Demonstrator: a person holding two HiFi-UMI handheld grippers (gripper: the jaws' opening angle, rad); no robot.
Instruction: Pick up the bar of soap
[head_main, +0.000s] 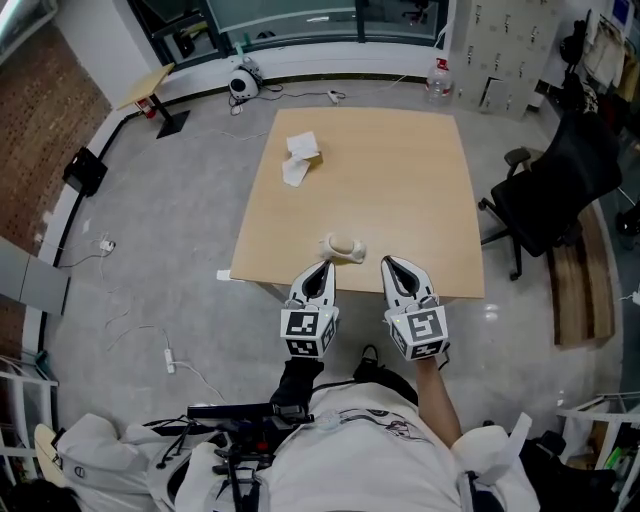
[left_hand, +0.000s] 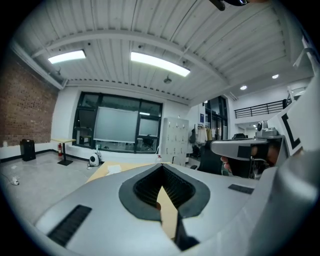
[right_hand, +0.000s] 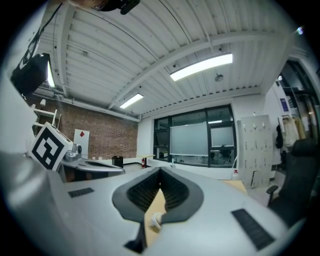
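Note:
The bar of soap (head_main: 343, 247) is a pale cream lump lying near the front edge of the light wooden table (head_main: 400, 180). My left gripper (head_main: 322, 267) hovers just in front of it and slightly left, jaws shut and empty. Level with it, my right gripper (head_main: 389, 263) sits a little right of the soap, also shut with nothing in it. The left gripper view shows the jaw tips (left_hand: 162, 169) meeting, with only tabletop in the gap below. In the right gripper view the tips (right_hand: 160, 171) meet too, and a small white bit of the soap (right_hand: 156, 220) shows through the lower gap.
A white crumpled paper with a small box (head_main: 301, 157) lies at the table's far left. A black office chair (head_main: 560, 190) stands right of the table. A water bottle (head_main: 438, 80) and cables lie on the floor beyond; a small side table (head_main: 148, 88) is far left.

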